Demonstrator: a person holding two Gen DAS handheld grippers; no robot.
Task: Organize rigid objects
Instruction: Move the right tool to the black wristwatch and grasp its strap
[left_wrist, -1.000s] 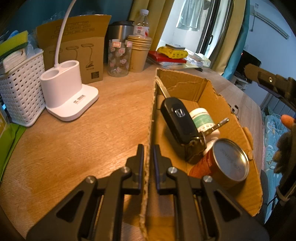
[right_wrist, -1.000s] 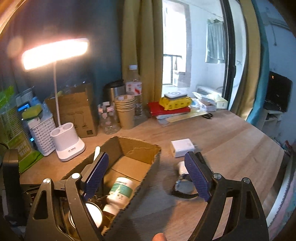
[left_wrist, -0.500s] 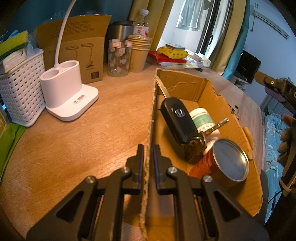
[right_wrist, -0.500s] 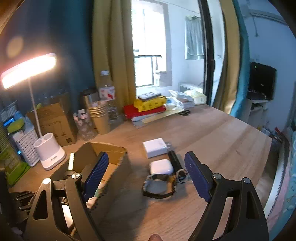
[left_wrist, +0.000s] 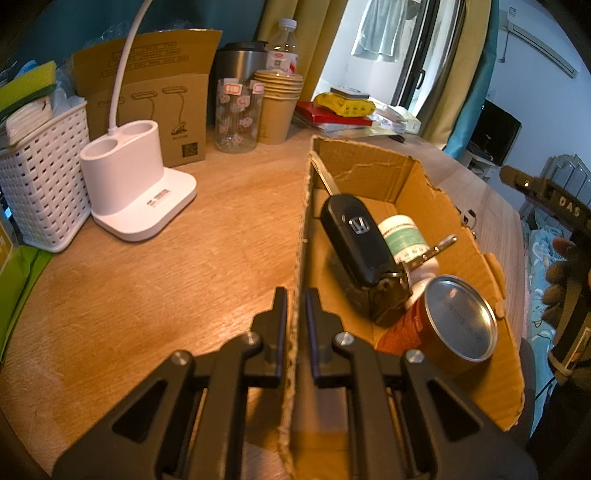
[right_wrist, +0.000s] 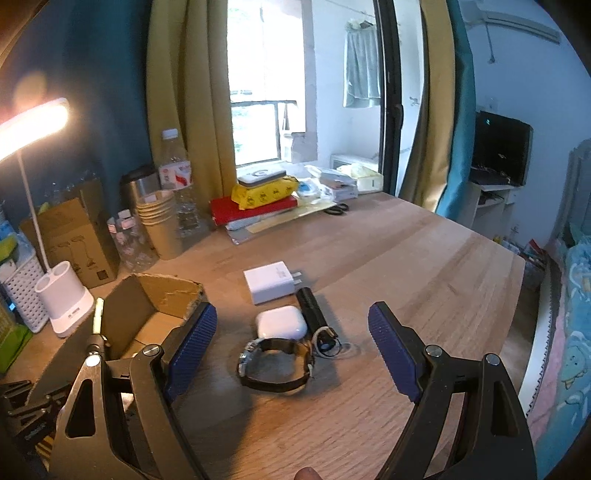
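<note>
Though unheld, watch (right_wrist: 275, 363) between right tool (right_wrist: 291, 343) fingers

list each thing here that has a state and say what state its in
cardboard box: open, holding items
left gripper: shut on the box wall
right gripper: open, nothing between the pads
desk lamp: switched on
car key: in the box, blade folded out
can: on its side in the box
pill bottle: lying in the box
earbud case: closed, on the table
watch: strap fastened in a loop

Car key (left_wrist: 356, 236), bottle (left_wrist: 402, 236), can (left_wrist: 458, 325) in the box (left_wrist: 424, 184) — watch (right_wrist: 275, 363) beside it.
</note>
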